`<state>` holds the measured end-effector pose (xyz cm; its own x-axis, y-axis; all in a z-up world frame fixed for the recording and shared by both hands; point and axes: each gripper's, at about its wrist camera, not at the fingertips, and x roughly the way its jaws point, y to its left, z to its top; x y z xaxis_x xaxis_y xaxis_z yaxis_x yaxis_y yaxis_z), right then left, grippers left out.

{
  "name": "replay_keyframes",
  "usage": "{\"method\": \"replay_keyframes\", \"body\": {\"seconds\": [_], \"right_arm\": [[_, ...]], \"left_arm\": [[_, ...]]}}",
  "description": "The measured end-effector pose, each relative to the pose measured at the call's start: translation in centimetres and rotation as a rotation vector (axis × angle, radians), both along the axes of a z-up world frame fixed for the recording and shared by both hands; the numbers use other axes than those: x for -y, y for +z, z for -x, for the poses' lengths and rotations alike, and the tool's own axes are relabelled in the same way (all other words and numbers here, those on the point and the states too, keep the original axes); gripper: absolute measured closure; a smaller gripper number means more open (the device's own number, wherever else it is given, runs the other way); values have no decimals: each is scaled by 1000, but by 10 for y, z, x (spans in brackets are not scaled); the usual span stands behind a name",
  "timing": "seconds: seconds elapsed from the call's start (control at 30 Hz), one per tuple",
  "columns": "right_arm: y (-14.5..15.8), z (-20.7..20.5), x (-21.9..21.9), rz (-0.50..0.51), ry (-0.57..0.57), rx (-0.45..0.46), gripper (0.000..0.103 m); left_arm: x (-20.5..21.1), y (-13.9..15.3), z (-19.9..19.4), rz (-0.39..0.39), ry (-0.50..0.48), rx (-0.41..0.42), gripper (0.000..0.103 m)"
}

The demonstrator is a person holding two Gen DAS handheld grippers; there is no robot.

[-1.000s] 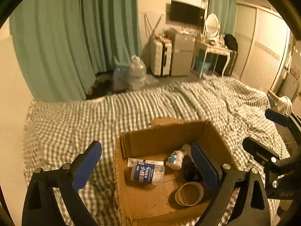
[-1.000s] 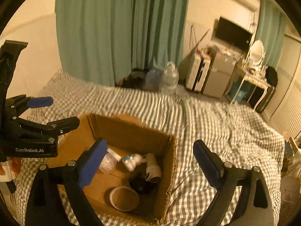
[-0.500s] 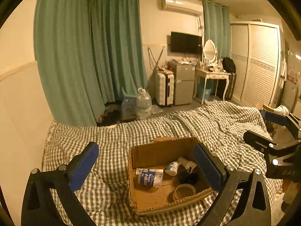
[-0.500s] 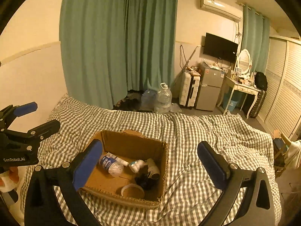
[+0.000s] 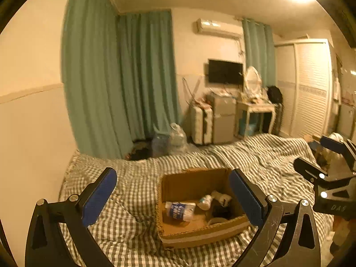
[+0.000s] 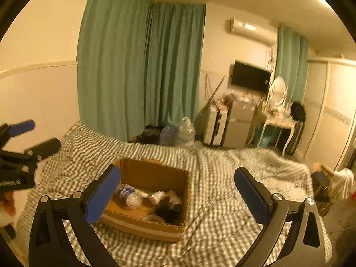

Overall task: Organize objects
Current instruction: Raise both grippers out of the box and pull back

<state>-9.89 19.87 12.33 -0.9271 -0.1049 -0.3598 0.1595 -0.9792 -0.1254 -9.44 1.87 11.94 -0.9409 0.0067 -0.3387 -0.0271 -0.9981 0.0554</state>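
Observation:
An open cardboard box (image 5: 208, 233) sits on a checked bedspread (image 5: 133, 229); it also shows in the right wrist view (image 6: 142, 224). Inside lie a water bottle with a blue label (image 5: 179, 208), a small white bottle (image 5: 205, 199), a white tube-like item (image 5: 221, 197), something black (image 5: 220, 211) and a pale ring (image 6: 153, 217). My left gripper (image 5: 172, 194) is open and empty, held back from the box. My right gripper (image 6: 176, 189) is open and empty, also back from the box. Each gripper shows at the edge of the other's view.
The bed fills the foreground, with a wall on the left. Beyond it stand green curtains (image 5: 120, 84), large water jugs (image 5: 176, 139), a suitcase (image 5: 201, 123), a small fridge, a dressing table (image 5: 255, 111) and a wardrobe on the right.
Both grippers have pulled up and back from the box, which now looks smaller and farther away. Both stayed open and empty. The box contents have not moved.

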Motion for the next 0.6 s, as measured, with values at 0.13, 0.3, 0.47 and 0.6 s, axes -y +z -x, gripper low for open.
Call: {"method": "replay_keyframes", "body": {"seconds": [0.13, 0.3, 0.47, 0.6], "right_arm": [[-19, -20, -6, 28, -48, -103, 1], [-49, -34, -25, 112, -41, -93, 1], [-88, -36, -25, 51, -56, -48, 1], [-110, -32, -30, 92, -63, 0, 1]], "left_arm": [[5, -22, -19, -29, 76, -66, 0], [2, -72, -32, -14, 104, -38, 0], [-2, -103, -30, -38, 33, 46, 0], [-9, -111, -33, 1, 25, 27, 0]]}}
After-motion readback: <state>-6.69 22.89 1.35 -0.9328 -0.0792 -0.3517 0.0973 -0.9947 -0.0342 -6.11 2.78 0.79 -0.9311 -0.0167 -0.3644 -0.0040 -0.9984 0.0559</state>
